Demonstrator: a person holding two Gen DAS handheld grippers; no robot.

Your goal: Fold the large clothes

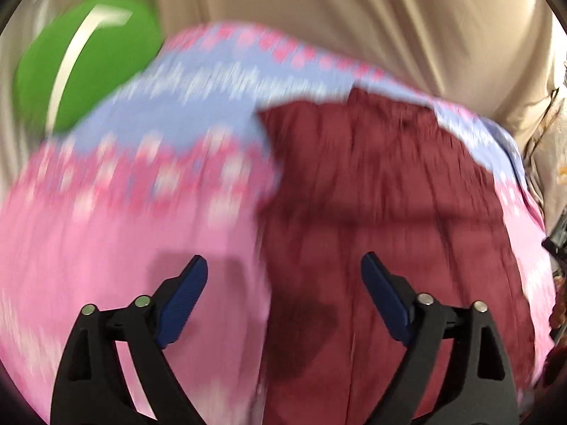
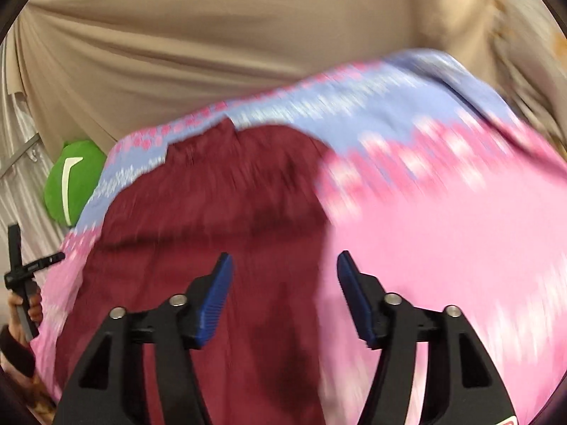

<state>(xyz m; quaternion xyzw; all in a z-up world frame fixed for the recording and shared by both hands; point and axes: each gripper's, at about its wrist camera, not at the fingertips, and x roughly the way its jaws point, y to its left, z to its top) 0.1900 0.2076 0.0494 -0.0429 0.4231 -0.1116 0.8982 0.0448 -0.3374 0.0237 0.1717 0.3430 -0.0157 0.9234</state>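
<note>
Left gripper (image 1: 283, 272): jaws spread wide, holding nothing, above the maroon garment (image 1: 382, 191). Right gripper (image 2: 285, 271): jaws likewise apart and unloaded, over the same garment (image 2: 212, 205). Garment lies flat on a pink-and-blue patterned blanket (image 1: 106, 219). Green cushion (image 1: 85, 60) rests at the blanket's far edge, against beige fabric (image 2: 212, 42).

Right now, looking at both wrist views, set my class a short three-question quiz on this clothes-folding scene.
1. True or false: the left hand-held gripper is shut on cloth.
2. Which colour is the garment lying on the pink and blue blanket: A maroon, B yellow, C black?
3. Fill in: the cushion beyond the blanket is ____.

Key: 1 false, both it and the right hand-held gripper are open; 2 A; 3 green.
</note>
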